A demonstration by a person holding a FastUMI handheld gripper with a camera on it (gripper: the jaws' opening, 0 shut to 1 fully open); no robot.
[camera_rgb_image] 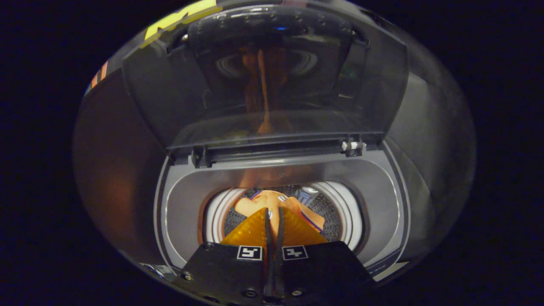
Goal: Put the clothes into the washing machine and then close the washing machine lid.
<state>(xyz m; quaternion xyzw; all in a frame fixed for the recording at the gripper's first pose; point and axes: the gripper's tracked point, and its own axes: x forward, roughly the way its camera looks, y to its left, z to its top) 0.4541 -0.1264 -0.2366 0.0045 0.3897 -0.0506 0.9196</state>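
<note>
There, I looked down into the washing machine (384, 187), its clear lid (263, 76) standing raised at the far side of the opening. Below lay the drum (344, 221), and in it the orange clothes (265, 202), bunched just beyond my fingers. My gripper (274, 219) hung over the drum's mouth, fingers nearly together; in the dim light I thought no cloth was pinched between them.
</note>
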